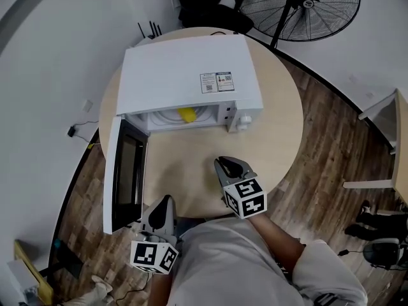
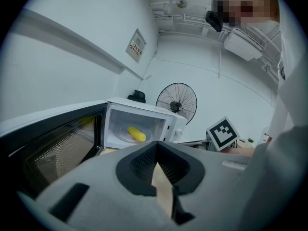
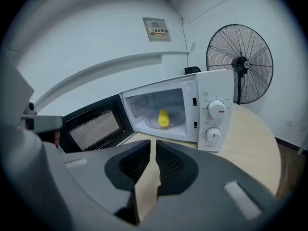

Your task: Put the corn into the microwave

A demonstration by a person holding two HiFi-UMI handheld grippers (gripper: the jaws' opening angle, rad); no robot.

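One corn cob (image 3: 163,118) lies inside the one microwave (image 1: 191,75), on the round plate in its chamber. The microwave stands on the far half of the round table (image 1: 280,126), and its door (image 1: 124,174) hangs wide open to the left. There are two knobs on the control panel at the right side, an upper knob (image 3: 217,109) and a lower knob (image 3: 212,134).

Two claws are over the near edge of the table, both apart from the microwave. The left claw (image 2: 156,146) is closed, its tips touch, and it holds nothing. The right claw (image 3: 154,142) is almost closed – a thin gap stays between its tips – and it is also empty. One standing fan (image 1: 299,5) is on the floor behind the table.
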